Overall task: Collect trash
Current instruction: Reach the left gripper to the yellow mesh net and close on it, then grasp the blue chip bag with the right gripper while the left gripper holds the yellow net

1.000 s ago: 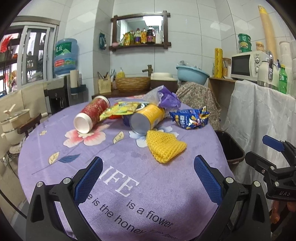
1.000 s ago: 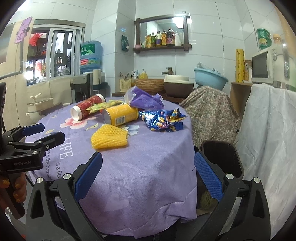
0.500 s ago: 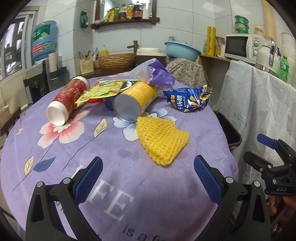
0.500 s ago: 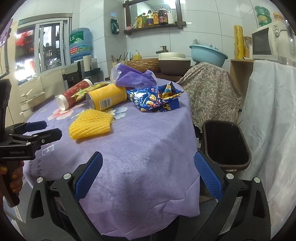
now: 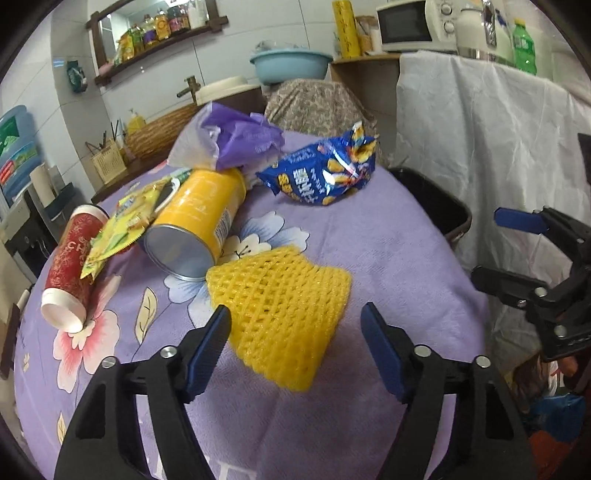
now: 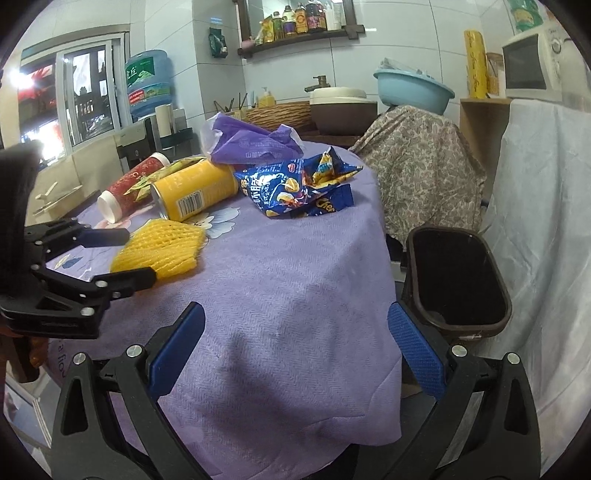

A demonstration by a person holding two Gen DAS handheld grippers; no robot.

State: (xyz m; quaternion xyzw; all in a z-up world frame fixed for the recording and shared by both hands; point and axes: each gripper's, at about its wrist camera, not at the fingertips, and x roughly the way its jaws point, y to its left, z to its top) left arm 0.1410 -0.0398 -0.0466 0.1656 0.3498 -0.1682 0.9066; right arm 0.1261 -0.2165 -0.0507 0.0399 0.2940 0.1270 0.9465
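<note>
Light: you have bright daylight flaring through the window (image 6: 88,99).
Glare: sheen on wall tiles (image 6: 402,40).
Edges: your fisheye bends everything, corners black.
Sharpness: mostly crisp.

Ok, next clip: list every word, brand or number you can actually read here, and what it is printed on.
"CH", then cut off: red tube.
"Chee", partly hidden: blue snack bag; its Chinese characters are too blurred to read.
Barcode digits on yellow can: too small.
White letters on purple tablecloth, left edge: fragment only, unreadable.
Purple bag print, water jug label, shelf bottles: blurred.
</note>
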